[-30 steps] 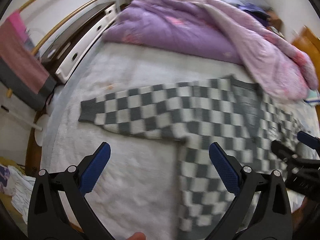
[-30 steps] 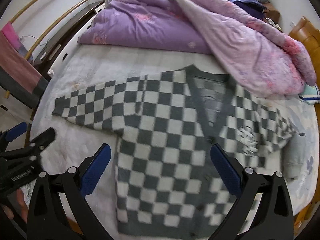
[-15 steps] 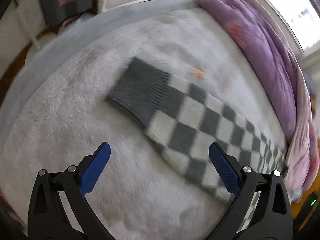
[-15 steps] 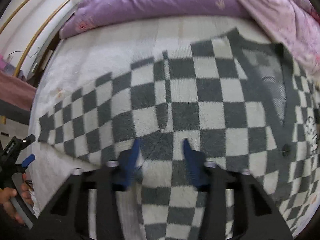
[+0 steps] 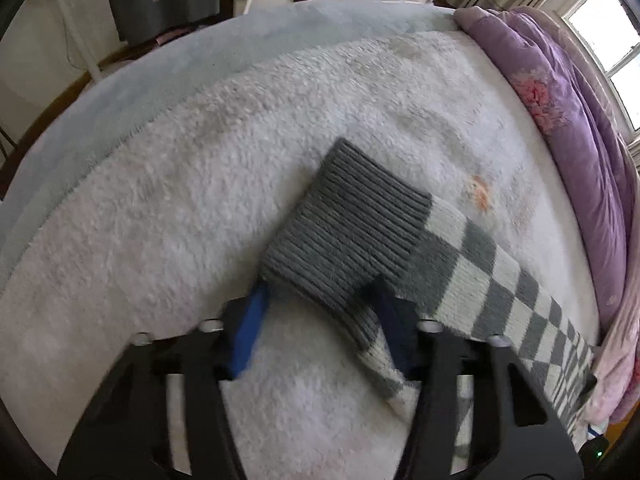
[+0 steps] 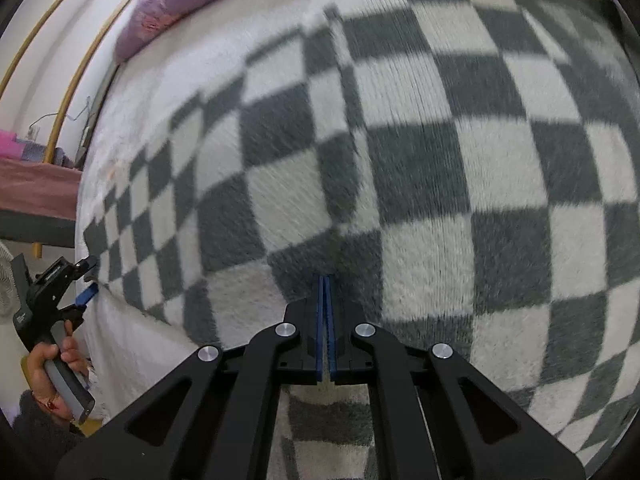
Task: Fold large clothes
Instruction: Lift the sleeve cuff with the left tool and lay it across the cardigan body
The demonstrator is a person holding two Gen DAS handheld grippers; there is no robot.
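Left gripper (image 5: 320, 320) straddled the ribbed grey cuff (image 5: 344, 236) of the sleeve (image 5: 480, 276), its blue pads partly apart, one on each side of the cuff's near corner; whether they were pinching the knit could not be told through the blur. Right gripper (image 6: 324, 280) had its pads pressed together at the cardigan (image 6: 400, 160) near the underarm, seemingly nipping a bit of fabric, though the cloth between them was too thin to make out. The cardigan lay spread flat on the white fleece blanket (image 5: 200, 200), with the purple duvet (image 5: 580, 120) heaped beyond it. The step in hand looked like the first fold: bringing the sleeve in across the body. Next, the left gripper would need a firm hold on the cuff, then a lift and carry toward the chest, while the right held the underarm as a pivot. The loose knit could stretch or drag.
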